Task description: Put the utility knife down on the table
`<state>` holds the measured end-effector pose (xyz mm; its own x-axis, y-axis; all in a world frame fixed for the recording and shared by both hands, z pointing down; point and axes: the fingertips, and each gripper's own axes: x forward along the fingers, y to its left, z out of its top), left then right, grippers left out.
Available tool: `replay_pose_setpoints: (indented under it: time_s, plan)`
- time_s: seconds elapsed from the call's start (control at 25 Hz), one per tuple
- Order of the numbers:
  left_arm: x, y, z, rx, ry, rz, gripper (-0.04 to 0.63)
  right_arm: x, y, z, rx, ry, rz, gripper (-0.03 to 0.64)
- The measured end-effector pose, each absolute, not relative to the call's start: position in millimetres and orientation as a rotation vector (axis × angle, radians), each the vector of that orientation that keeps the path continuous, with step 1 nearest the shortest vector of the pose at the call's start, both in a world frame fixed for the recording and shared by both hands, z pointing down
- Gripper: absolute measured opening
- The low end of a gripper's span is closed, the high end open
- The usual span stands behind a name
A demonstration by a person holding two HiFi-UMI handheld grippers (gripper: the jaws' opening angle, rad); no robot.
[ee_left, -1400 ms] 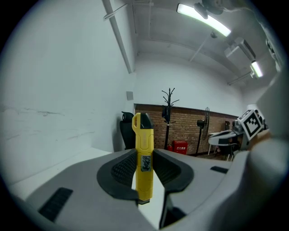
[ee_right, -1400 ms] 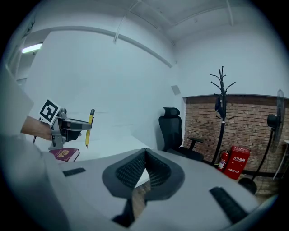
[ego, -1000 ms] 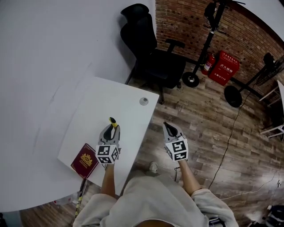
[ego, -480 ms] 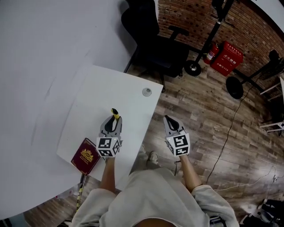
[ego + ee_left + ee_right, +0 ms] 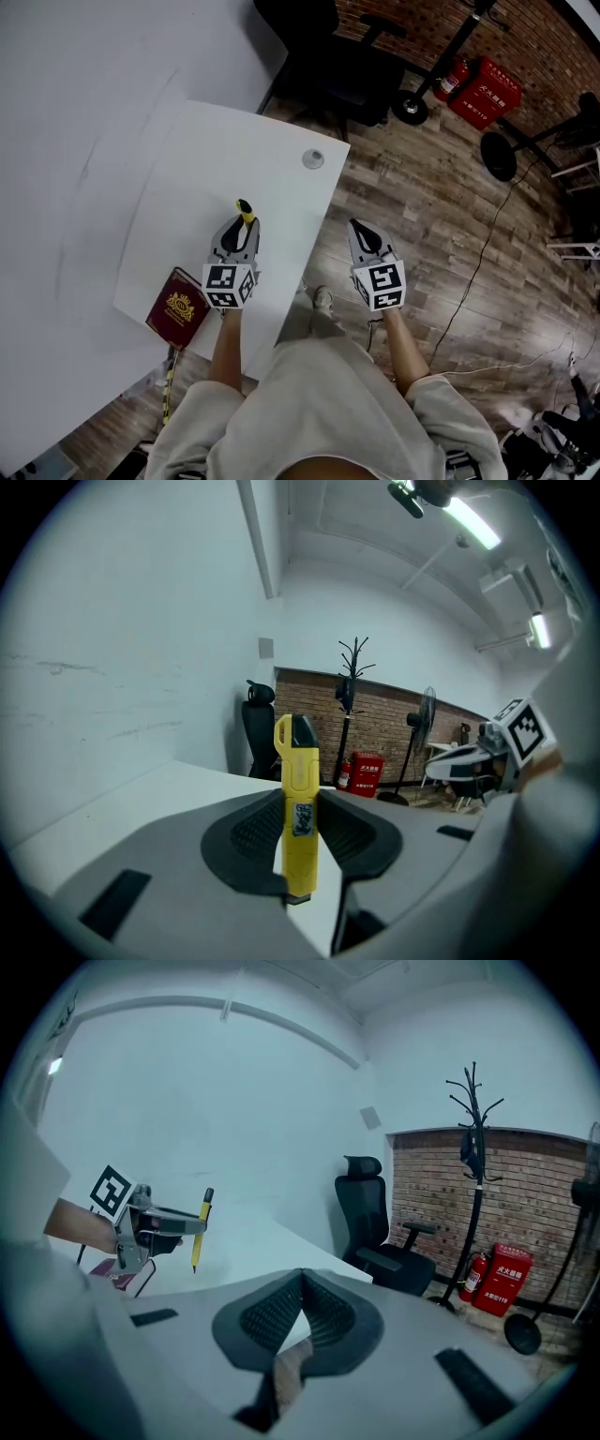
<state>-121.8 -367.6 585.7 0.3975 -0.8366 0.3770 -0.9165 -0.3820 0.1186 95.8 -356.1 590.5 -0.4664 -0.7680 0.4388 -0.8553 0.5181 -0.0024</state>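
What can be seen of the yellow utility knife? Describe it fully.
The utility knife is a slim yellow body, plastic by its look, with a black end cap and a small label midway. It stands upright, black end up, clamped by the left hand-held gripper, above the white table and seemingly clear of it.

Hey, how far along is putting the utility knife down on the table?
Nothing looks finished yet. In hand: the left gripper grips the yellow plastic utility knife upright between its fingers, above the white table and not touching it. The right gripper is shut and empty, off the table's edge. Left to do: lower the knife onto the tabletop and release it.
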Motion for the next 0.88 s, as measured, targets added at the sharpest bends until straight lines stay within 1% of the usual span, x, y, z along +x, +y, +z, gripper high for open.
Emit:
replay_pose_setpoints:
  time_s: [0.56, 0.88]
  plan:
    - [-124, -365, 638, 2.306, -1.452, 0.449, 0.110, 92, -345, 631, 1.311, -2.320, 0.385, -0.003]
    - [-118, -371, 666, 2.350, -1.370, 0.637, 0.110, 83, -349, 644, 1.272, -2.316, 0.400, -0.002]
